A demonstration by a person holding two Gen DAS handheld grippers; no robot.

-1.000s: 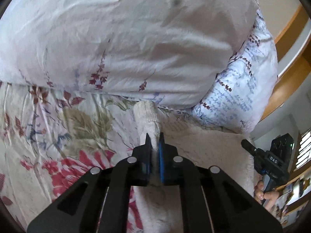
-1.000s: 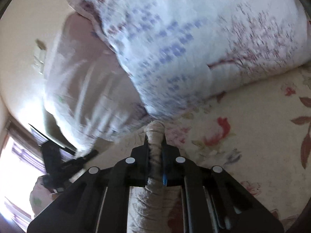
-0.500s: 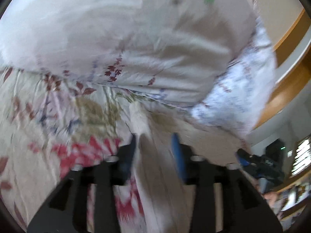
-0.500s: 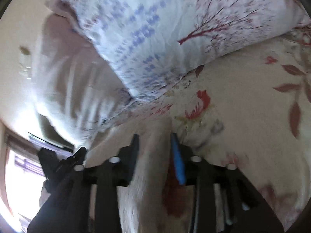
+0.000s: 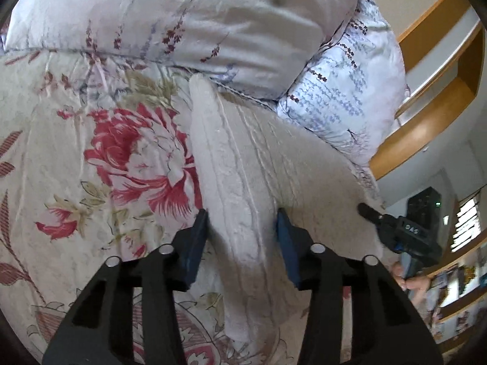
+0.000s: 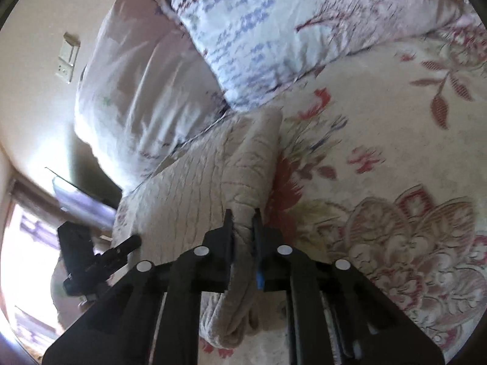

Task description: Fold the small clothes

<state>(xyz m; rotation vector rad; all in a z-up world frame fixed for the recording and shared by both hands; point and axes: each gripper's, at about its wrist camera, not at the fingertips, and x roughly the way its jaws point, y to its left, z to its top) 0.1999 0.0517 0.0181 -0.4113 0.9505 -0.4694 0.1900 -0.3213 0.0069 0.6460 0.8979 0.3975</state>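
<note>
A cream knitted garment point(image 5: 258, 158) lies folded on the flowered bedsheet point(image 5: 100, 140), its far edge against the pillows. My left gripper point(image 5: 242, 228) is open, its jaws straddling a raised fold at the garment's left edge without gripping it. In the right wrist view my right gripper point(image 6: 243, 222) is shut on the cream garment's point(image 6: 194, 188) right edge fold. Each gripper shows in the other's view: the right one point(image 5: 401, 234) at the garment's far side, the left one point(image 6: 91, 255) at the lower left.
Two pillows, a pale flowered one point(image 5: 188, 18) and a white one with blue print point(image 5: 344, 91), lie just beyond the garment. A wooden headboard or shelf point(image 5: 438, 97) is at the right. A wall switch point(image 6: 67, 57) shows behind the pillows.
My left gripper opened and let go of the garment's edge, then drew back. My right gripper opened briefly and now grips the garment's fold again. The garment now lies flat on the bed.
</note>
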